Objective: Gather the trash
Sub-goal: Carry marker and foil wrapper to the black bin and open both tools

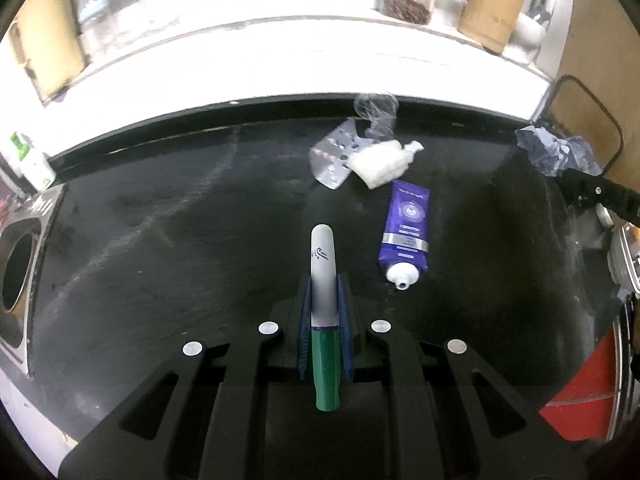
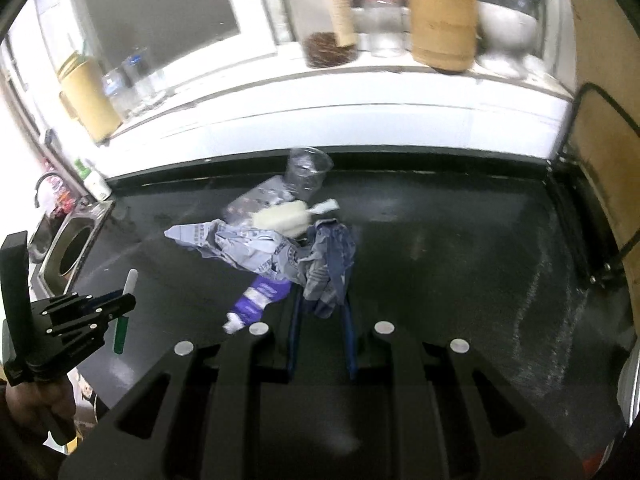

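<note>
Currently both grippers are loaded above the black counter point(image 1: 160, 216). The left gripper point(image 1: 325, 300) is clamped on a white-and-green marker point(image 1: 323, 280), held lengthwise and sticking out well past the pads — a knock on its tip could lever it loose. The right gripper point(image 2: 320, 300) is closed on a crumpled printed wrapper point(image 2: 256, 248), which trails leftward; that loose tail may snag or slip free. Both grippers point steeply down at the counter. The purple tube point(image 1: 406, 232), blister pack point(image 1: 332, 156), white wad point(image 1: 378, 164) and clear cup point(image 2: 306, 174) lie uncollected near the back edge, by the sill.
</note>
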The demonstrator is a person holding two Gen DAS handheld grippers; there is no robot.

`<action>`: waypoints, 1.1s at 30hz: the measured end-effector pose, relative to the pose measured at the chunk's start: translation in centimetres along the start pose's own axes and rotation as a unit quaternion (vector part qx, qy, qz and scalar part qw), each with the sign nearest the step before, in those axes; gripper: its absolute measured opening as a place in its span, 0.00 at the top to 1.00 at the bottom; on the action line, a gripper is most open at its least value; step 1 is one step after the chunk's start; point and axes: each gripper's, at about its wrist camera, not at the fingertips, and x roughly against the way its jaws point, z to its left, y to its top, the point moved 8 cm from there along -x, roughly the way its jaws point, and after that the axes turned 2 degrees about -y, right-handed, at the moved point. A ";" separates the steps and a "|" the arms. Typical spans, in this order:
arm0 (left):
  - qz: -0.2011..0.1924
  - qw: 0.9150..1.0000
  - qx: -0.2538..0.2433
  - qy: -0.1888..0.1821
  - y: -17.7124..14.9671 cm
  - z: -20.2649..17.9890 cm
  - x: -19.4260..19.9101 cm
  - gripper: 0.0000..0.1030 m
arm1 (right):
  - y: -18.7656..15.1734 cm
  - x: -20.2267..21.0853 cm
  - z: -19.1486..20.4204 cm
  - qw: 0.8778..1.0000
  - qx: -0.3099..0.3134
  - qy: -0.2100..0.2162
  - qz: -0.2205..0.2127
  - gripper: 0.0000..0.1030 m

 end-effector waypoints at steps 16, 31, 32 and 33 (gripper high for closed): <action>-0.039 0.966 0.216 0.137 -13.8 18.3 11.3 0.88 | -4.5 -3.1 30.2 0.946 0.244 0.198 0.078 0.82; -0.039 0.840 0.478 0.254 -42.5 33.5 19.1 0.88 | -28.4 -2.9 62.7 0.768 0.510 0.337 0.190 0.82; -0.045 0.833 0.490 0.254 -44.1 34.3 19.1 0.88 | -29.5 -3.2 63.8 0.762 0.516 0.338 0.196 0.82; -0.045 0.828 0.498 0.255 -45.5 35.0 18.8 0.88 | -31.5 -4.0 65.3 0.754 0.523 0.337 0.209 0.82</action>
